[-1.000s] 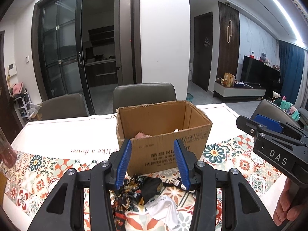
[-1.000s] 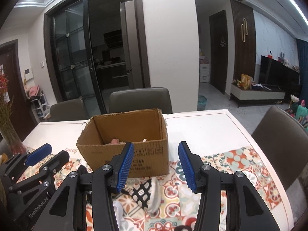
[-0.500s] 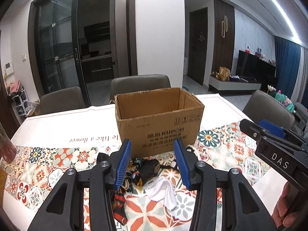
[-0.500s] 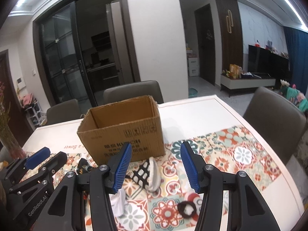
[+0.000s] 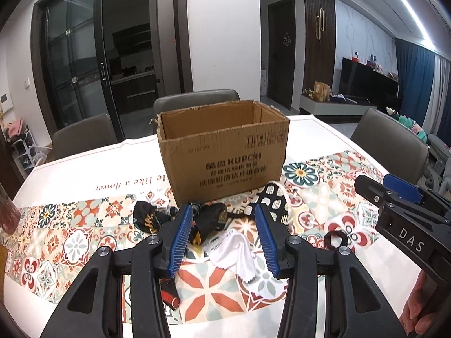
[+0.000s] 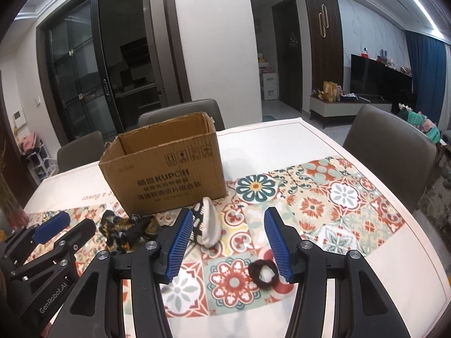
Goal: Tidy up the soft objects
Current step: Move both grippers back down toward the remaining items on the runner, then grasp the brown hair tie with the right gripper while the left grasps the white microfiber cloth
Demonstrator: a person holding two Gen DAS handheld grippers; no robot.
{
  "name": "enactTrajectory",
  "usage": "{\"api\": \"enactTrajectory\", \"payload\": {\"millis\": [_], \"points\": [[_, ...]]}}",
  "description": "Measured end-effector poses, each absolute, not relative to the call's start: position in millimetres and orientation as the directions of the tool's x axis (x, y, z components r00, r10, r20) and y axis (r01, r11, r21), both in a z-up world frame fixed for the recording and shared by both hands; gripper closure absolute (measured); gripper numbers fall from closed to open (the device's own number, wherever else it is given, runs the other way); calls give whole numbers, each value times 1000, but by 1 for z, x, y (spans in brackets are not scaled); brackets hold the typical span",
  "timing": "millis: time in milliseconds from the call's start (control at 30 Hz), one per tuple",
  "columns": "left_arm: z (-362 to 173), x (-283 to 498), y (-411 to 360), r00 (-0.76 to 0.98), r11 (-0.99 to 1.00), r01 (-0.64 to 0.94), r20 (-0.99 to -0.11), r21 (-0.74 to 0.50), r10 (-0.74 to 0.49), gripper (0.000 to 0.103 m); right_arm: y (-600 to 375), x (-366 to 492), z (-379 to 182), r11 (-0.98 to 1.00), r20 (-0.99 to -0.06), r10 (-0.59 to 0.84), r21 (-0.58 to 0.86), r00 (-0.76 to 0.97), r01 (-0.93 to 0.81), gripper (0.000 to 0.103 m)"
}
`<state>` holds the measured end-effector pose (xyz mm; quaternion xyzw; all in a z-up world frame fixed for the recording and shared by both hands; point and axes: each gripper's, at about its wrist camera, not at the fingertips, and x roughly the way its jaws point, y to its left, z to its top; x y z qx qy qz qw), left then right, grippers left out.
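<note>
Both claws hover with jaws apart and nothing between the pads: the left claw point(image 5: 222, 236) above a white cloth point(image 5: 238, 253) and a black pouch point(image 5: 211, 219), the right claw point(image 6: 229, 242) above bare patterned tabletop point(image 6: 324, 205), between a spotted sock point(image 6: 207, 225) and a black hair tie point(image 6: 263, 274). A dark scarf point(image 5: 148, 217) lies crumpled left of the pouch, and all these soft things sit on the tabletop just in front of the box point(image 5: 222, 155). The box front reads "KUPOH" above lines of Chinese print, with handling symbols near its top right corner. The tablecloth carries upside-down script ending "like a flower". The right claw's body reads "DAS" in the left view; the left claw's reads "GenRobot.AI" in the right view. Compared with a second ago, both claws have dropped and pulled back, so the box looks smaller, its inside is hidden, and the hair tie has come into view. Open tabletop stretches to the right of the box as far as the cloth's edge, with chairs point(image 6: 386, 146) ringing it.
</note>
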<state>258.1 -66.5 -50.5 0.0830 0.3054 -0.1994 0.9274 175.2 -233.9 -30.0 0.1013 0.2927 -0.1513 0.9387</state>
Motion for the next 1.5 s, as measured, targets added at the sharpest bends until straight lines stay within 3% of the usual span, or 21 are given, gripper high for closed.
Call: {"api": "enactTrajectory", "payload": {"millis": [133,1500], "points": [[-61,254,-67,718,902,430,-614,22,-328,56,-233,170,-37,927,-582,-247,91,775,364,37],[-163,298,-102,633,893,446,-728,66,-263,44,-257,196,-155,877,-749,-310,12,586,480,37]]}}
